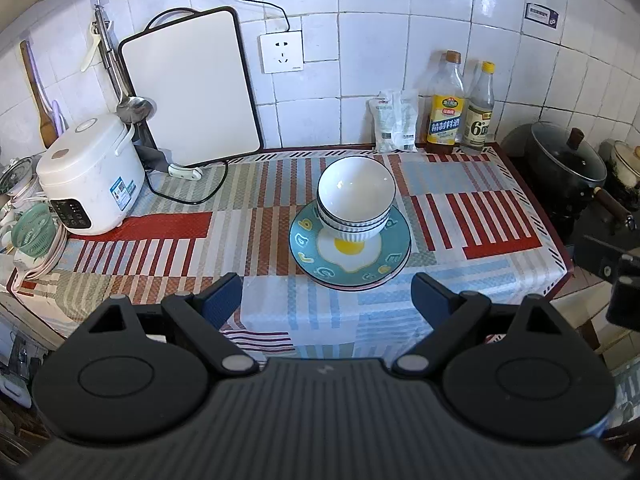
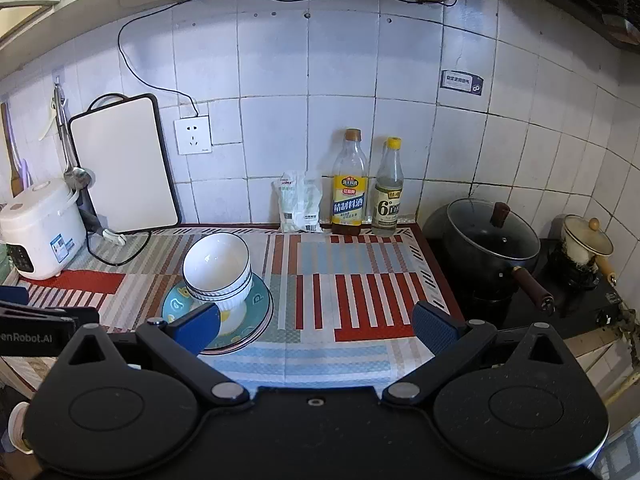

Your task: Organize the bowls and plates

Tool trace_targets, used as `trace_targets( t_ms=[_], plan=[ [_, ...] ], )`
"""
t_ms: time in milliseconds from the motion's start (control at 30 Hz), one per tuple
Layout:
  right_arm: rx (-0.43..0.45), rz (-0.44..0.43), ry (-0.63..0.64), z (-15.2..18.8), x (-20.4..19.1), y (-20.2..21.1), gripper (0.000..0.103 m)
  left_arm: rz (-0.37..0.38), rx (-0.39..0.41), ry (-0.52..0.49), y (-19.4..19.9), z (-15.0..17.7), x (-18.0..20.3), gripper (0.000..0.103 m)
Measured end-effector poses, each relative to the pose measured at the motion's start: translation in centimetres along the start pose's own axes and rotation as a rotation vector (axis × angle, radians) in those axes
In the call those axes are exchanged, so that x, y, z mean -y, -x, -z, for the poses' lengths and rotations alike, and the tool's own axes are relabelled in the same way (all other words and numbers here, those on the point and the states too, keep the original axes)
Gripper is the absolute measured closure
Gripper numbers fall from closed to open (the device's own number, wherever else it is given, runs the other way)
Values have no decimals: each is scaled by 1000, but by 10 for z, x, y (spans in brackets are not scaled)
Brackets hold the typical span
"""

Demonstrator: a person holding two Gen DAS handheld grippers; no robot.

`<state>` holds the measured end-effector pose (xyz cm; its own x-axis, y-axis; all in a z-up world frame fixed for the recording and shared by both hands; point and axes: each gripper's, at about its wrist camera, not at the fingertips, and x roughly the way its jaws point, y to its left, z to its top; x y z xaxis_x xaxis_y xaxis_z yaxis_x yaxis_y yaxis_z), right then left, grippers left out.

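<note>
White ribbed bowls (image 1: 356, 200) with dark rims sit nested in a stack on teal plates (image 1: 316, 258) printed with a fried egg, in the middle of the patterned counter cloth. My left gripper (image 1: 326, 300) hovers just in front of that stack, open, nothing between its blue pads. In the right wrist view the same bowls (image 2: 218, 266) and plates (image 2: 260, 300) lie left of centre. My right gripper (image 2: 318, 332) is open and empty over the cloth to the right of the plates; its left finger overlaps the plates' front edge in the picture.
A white rice cooker (image 1: 90, 184) stands at the left with a cutting board (image 1: 192, 88) leaning on the tiled wall. Two bottles (image 1: 460, 108) and a packet (image 1: 396, 124) line the back. A lidded black pot (image 2: 488, 244) and a small pot (image 2: 584, 244) sit on the stove at right.
</note>
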<state>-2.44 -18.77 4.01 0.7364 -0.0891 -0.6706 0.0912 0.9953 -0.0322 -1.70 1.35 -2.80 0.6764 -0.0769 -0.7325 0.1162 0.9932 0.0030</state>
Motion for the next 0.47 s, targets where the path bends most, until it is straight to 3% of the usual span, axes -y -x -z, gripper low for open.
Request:
trace_targets(
  t_ms=[100,467],
  plan=[
    [-6,0,3,-1,-1,-2,0,-10,4,6,-1,-1,-2,5],
    [-15,-2,9,-2,-2,-6,0,-16,1,8,-3,-2,-3,5]
  ],
)
